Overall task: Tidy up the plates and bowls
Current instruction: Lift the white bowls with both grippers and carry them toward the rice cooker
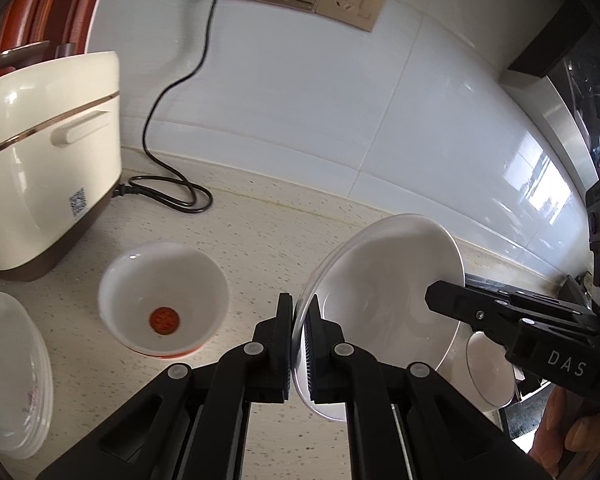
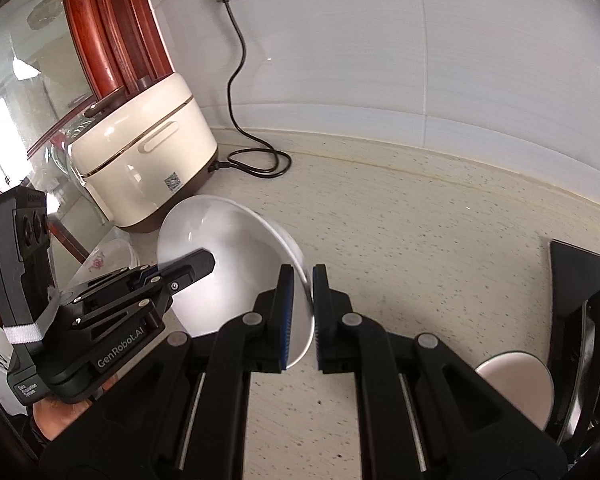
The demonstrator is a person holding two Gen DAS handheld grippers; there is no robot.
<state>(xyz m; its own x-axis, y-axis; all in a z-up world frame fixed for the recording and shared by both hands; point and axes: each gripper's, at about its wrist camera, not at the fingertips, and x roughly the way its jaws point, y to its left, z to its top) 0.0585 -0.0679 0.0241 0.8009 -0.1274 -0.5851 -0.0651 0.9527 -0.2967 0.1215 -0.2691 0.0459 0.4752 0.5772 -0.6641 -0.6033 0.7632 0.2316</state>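
A white bowl (image 1: pixel 380 280) hangs tilted above the speckled counter (image 1: pixel 260 248), gripped from both sides. My left gripper (image 1: pixel 299 308) is shut on its near-left rim. My right gripper (image 1: pixel 440 294) reaches in from the right and is shut on the opposite rim. In the right wrist view the same bowl (image 2: pixel 228 240) sits between the right gripper (image 2: pixel 303 276), shut on its edge, and the left gripper (image 2: pixel 204 260) at the left. A second white bowl (image 1: pixel 162 304) with a red mark inside stands on the counter. A stack of plates (image 1: pixel 12 372) lies at the far left.
A cream rice cooker (image 1: pixel 48 160) stands at the back left, its black cord (image 1: pixel 172 196) coiled by the tiled wall. A small white dish (image 2: pixel 516 380) rests at the right beside a dark stove edge (image 2: pixel 580 280). A hand (image 1: pixel 572 432) holds the right gripper.
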